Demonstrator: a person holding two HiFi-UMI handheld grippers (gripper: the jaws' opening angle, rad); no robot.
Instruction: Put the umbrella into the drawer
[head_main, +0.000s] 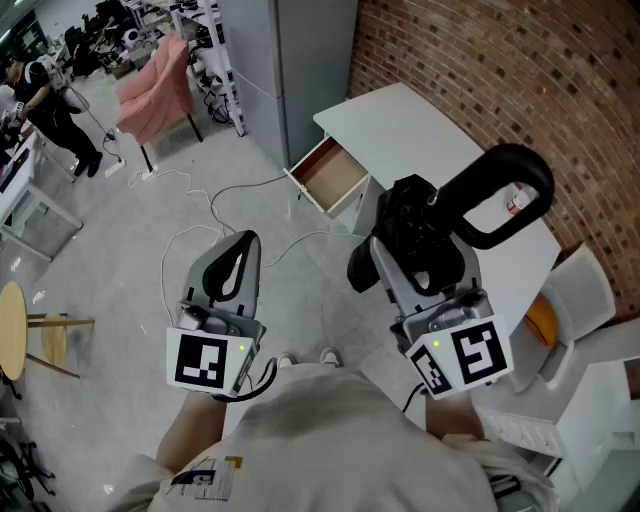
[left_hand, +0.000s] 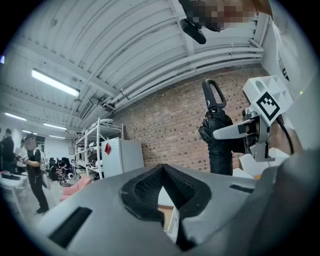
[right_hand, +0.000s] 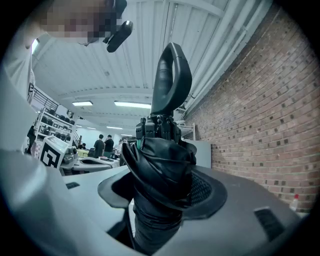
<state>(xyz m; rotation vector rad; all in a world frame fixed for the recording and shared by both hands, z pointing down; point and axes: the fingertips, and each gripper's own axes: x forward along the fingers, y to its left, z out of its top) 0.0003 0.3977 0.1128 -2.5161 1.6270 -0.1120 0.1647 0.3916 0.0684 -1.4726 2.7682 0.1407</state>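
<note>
A black folded umbrella (head_main: 418, 222) with a loop handle (head_main: 500, 190) stands upright between the fingers of my right gripper (head_main: 420, 255), which is shut on its bundled fabric. In the right gripper view the umbrella (right_hand: 161, 172) fills the middle, handle up. The left gripper view shows the umbrella (left_hand: 220, 145) at the right. My left gripper (head_main: 236, 262) hangs over the floor to the left, shut and holding nothing, with its tips touching (left_hand: 161, 167). The white desk (head_main: 420, 130) stands ahead by the brick wall. Its wooden drawer (head_main: 328, 172) is pulled open toward the left and looks empty.
A small white bottle (head_main: 515, 203) stands on the desk behind the umbrella handle. White furniture (head_main: 585, 290) and an orange thing (head_main: 540, 322) lie at the right. Cables (head_main: 200, 225) trail over the floor. A pink chair (head_main: 155, 85), a round wooden stool (head_main: 10, 335) and a person (head_main: 45, 100) are at the left.
</note>
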